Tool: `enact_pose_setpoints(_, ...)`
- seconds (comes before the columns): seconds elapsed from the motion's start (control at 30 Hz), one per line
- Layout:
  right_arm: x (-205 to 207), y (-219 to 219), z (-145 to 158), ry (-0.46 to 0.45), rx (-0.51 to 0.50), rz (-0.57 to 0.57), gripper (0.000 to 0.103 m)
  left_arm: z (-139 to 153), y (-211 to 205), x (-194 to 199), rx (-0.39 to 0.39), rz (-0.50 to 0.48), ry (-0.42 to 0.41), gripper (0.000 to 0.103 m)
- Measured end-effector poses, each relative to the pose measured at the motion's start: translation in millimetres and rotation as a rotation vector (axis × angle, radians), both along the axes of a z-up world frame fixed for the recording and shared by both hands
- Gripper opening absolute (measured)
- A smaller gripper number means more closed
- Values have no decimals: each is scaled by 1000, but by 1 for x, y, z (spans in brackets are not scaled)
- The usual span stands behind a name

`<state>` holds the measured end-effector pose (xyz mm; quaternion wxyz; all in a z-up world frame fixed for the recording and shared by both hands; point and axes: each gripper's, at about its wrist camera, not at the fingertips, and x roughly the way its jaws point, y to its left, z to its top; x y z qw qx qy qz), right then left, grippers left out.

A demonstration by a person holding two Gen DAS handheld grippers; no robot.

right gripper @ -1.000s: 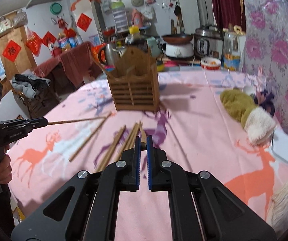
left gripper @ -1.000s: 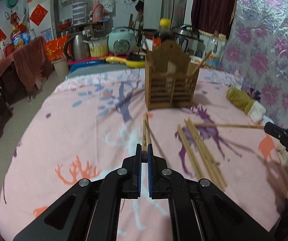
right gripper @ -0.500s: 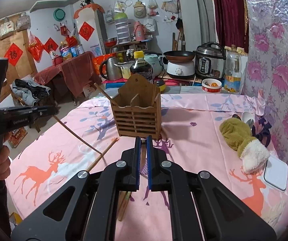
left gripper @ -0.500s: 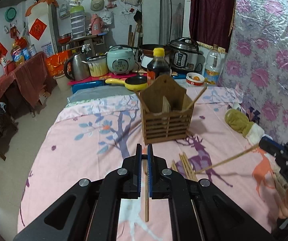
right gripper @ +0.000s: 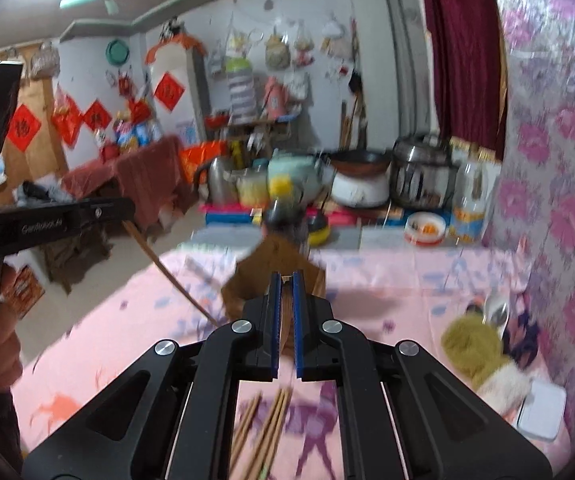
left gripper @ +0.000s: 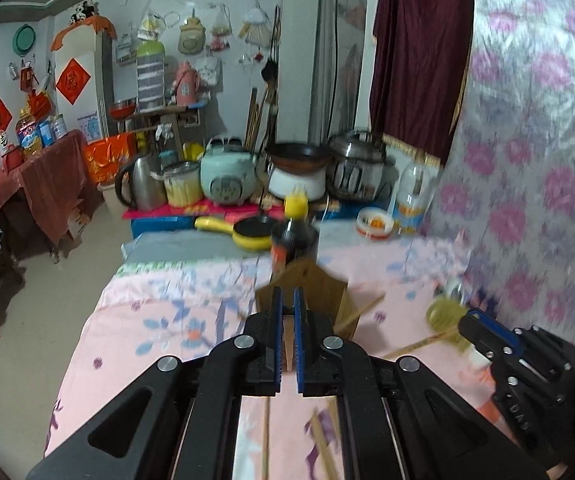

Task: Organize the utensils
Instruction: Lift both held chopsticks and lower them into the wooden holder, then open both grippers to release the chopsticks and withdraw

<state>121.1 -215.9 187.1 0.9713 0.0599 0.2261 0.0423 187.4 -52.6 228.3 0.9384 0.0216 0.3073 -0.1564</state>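
Both grippers are raised above a pink deer-print table. My left gripper (left gripper: pixel 286 300) is shut on a wooden chopstick (right gripper: pixel 167 268) that slants down toward the table in the right wrist view. My right gripper (right gripper: pixel 285 284) is shut on another chopstick (left gripper: pixel 419 343), seen from the left wrist view pointing left toward the holder. The wooden slatted utensil holder (left gripper: pixel 323 288) stands just beyond both sets of fingers and has one chopstick (left gripper: pixel 361 312) leaning out of it. Several loose chopsticks (right gripper: pixel 271 428) lie on the table below.
A dark sauce bottle (left gripper: pixel 293 236) with a yellow cap stands behind the holder. An olive and white cloth (right gripper: pixel 483 356) and a white flat box (right gripper: pixel 541 410) lie at the right. Cookers and a kettle (left gripper: pixel 139 180) crowd the counter behind. A floral-covered wall (left gripper: pixel 527 160) runs along the right.
Both grippers have risen from the table, each carrying a chopstick, and tilted up so the holder now sits low behind the fingers. The left-hand chopstick swung from level to steeply slanted.
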Motion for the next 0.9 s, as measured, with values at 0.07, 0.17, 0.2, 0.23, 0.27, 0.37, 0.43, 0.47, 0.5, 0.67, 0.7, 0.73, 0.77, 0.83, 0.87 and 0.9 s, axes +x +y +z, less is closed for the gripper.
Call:
enact_pose_setpoints(0.07, 8, 2, 10, -48, -15, -35, 6, 7, -2, 8, -21, 10, -24, 6)
enact_pose_setpoints(0.17, 28, 4, 13, -85, -20, -76, 6, 2, -4, 28, -29, 32, -49, 6)
enact_pose_setpoints(0.2, 36, 5, 11, -88, -18, -85, 6, -6, -6, 37, -20, 52, -53, 6)
enact_pose_setpoints(0.23, 44, 6, 8, -86, -14, -92, 6, -11, -6, 42, -18, 60, -51, 6)
enact_pose_setpoints(0.27, 54, 7, 0, -70, -12, -96, 6, -22, -7, 51, -16, 68, -38, 6)
enact_pose_setpoints(0.37, 79, 11, -29, 21, -5, -56, 8, -60, -9, 73, -15, 55, 44, 9)
enact_pose_setpoints(0.43, 82, 8, -42, 57, 8, -54, 13, -83, -5, 80, -12, 75, 93, 34)
enact_pose_setpoints(0.47, 78, 4, -46, 58, 23, -54, 17, -88, 0, 79, -25, 81, 95, 55)
enact_pose_setpoints(0.5, 74, 3, -47, 53, 27, -57, 18, -91, 5, 75, -40, 89, 84, 61)
enact_pose_setpoints(0.67, 34, -7, -49, 2, 23, -79, 48, -95, 30, 48, -85, 104, 49, 90)
enact_pose_setpoints(0.7, 27, -9, -52, -1, 14, -81, 52, -97, 32, 42, -75, 117, 31, 94)
enact_pose_setpoints(0.73, 19, -10, -54, -4, 4, -85, 62, -99, 36, 33, -56, 139, 9, 97)
enact_pose_setpoints(0.77, 8, -12, -59, -7, -4, -97, 77, -105, 41, 23, -31, 165, -13, 97)
enact_pose_setpoints(0.83, -8, -18, -68, -12, -9, -124, 92, -117, 47, 11, -5, 189, -15, 97)
enact_pose_setpoints(0.87, -19, -21, -77, -10, -6, -145, 94, -129, 52, 2, 4, 197, -4, 97)
enact_pose_setpoints(0.9, -25, -24, -83, -1, 1, -152, 94, -137, 55, -4, 10, 201, 6, 97)
